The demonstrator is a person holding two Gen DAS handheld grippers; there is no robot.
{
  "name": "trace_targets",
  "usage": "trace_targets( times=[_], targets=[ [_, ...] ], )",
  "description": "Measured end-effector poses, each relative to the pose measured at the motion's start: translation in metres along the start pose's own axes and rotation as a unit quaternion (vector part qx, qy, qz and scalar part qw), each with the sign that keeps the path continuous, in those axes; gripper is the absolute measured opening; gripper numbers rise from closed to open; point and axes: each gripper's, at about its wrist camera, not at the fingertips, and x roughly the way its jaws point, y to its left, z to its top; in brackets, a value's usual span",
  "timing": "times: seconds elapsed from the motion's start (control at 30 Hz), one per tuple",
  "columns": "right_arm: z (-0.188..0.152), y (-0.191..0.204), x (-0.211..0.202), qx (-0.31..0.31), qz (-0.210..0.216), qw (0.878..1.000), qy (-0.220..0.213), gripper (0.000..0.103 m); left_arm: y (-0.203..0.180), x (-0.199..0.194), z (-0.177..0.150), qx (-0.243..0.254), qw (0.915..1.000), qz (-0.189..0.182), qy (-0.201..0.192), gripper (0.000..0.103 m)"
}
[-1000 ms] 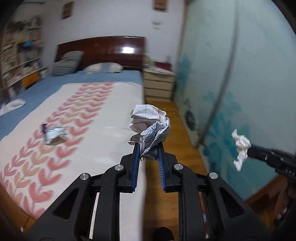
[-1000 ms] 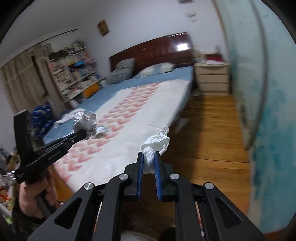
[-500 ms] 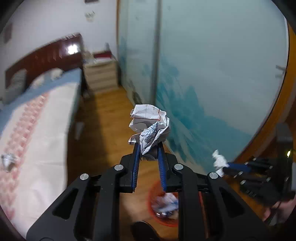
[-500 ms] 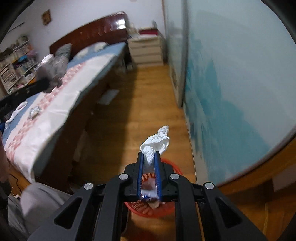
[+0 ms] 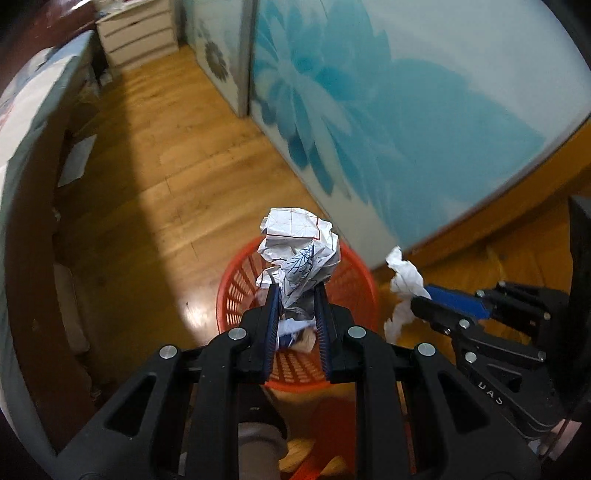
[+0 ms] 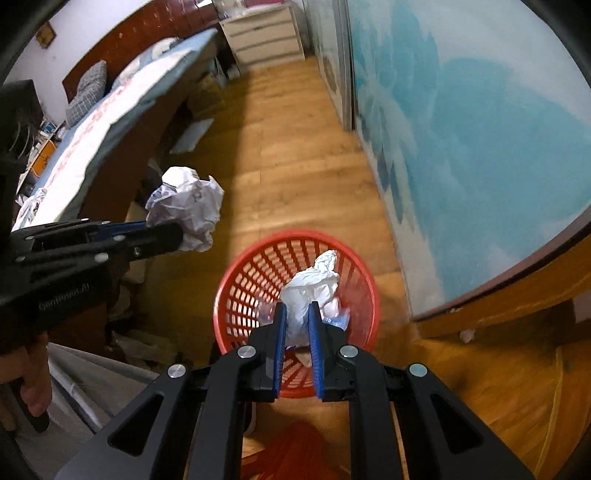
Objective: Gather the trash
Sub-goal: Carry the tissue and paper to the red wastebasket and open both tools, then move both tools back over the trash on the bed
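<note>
- Two grippers, each pinching a piece of trash, point down toward a red basket [image 6: 236,280] standing on the wooden floor [image 6: 295,155].
- Far left in the right wrist view, the bed [image 6: 110,110] with its pale patterned cover runs back toward a dark headboard, and a white chest of drawers [image 6: 262,33] stands beyond its far end.
- The left gripper [image 5: 295,299] has its blue-lined jaws pressed on a crumpled ball of printed paper [image 5: 299,254], which sticks out past the fingertips; from its own camera the ball sits over the basket's [image 5: 236,288] opening.
- In the right wrist view that same gripper [image 6: 173,234] comes in from the left, its paper ball [image 6: 188,210] beside the basket rather than above its middle, and a hand [image 6: 29,373] grips the handle at the lower left.
- The basket, a red plastic lattice, already holds some scraps at the bottom, too blurred to name.
- The right gripper [image 6: 295,314] has its jaws nearly together on a white crumpled tissue [image 6: 314,288], held over the basket's opening.
- On the right, a sliding door [image 6: 480,129] with a blue flower print rises from the floor just beside the basket.
</note>
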Motion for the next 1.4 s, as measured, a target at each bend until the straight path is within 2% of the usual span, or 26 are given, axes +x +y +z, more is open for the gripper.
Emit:
trace_targets(
  times=[0.07,0.17,0.43,0.47,0.5,0.57,0.63,0.8,0.93,1.03,1.1,1.17,1.2,1.23,1.3,1.4],
  targets=[
    [0.01,0.019,0.017,0.0,0.003,1.0,0.007,0.014,-0.002,0.007,-0.005,0.008,0.9998,0.003,0.019,0.019],
    [0.016,0.027,0.035,-0.001,0.003,1.0,0.009,0.015,-0.004,0.015,-0.004,0.014,0.9993,0.008,0.033,0.019],
    [0.024,0.031,0.054,0.004,-0.004,1.0,0.004,0.018,-0.004,0.018,-0.002,0.016,0.9991,0.008,0.037,0.02],
    [0.024,0.032,0.054,0.004,-0.007,1.0,0.003,0.023,-0.004,0.019,-0.001,0.017,0.9992,0.01,0.035,0.023],
    [0.023,0.032,0.053,0.003,-0.01,1.0,0.0,0.034,-0.004,0.019,-0.001,0.016,0.9992,0.013,0.033,0.026],
    [0.023,0.033,0.05,0.004,-0.016,1.0,-0.008,0.045,-0.003,0.02,0.001,0.013,0.9994,0.017,0.028,0.037],
    [0.023,0.036,0.046,0.0,-0.03,0.999,-0.017,0.051,-0.001,0.018,0.0,0.009,0.9994,0.025,0.021,0.056],
    [0.028,0.042,0.036,-0.005,-0.041,0.998,-0.038,0.06,0.006,0.01,0.0,-0.007,0.9993,0.036,0.008,0.061],
    [0.032,0.047,0.027,-0.008,-0.04,0.998,-0.053,0.062,0.015,-0.001,-0.001,-0.024,0.9989,0.041,-0.008,0.065],
    [0.039,0.054,0.012,0.001,-0.014,0.997,-0.073,0.066,0.028,-0.019,-0.003,-0.044,0.9971,0.053,-0.032,0.065],
    [0.046,0.063,0.0,0.004,0.005,0.996,-0.089,0.072,0.042,-0.042,-0.006,-0.07,0.9937,0.058,-0.066,0.065],
    [0.059,0.085,-0.017,-0.016,0.016,0.993,-0.116,0.075,0.066,-0.079,-0.014,-0.108,0.9845,0.067,-0.121,0.066],
    [0.065,0.097,-0.024,-0.027,0.019,0.991,-0.127,0.077,0.073,-0.09,-0.018,-0.118,0.9809,0.073,-0.136,0.066],
    [0.074,0.116,-0.033,-0.044,0.024,0.989,-0.141,0.078,0.091,-0.114,-0.026,-0.139,0.9719,0.086,-0.169,0.067],
    [0.088,0.15,-0.045,-0.072,0.033,0.983,-0.163,0.079,0.117,-0.146,-0.037,-0.166,0.9594,0.105,-0.203,0.073],
    [0.105,0.21,-0.059,-0.118,0.05,0.973,-0.191,0.08,0.17,-0.206,-0.058,-0.218,0.9337,0.132,-0.251,0.074]
  ],
)
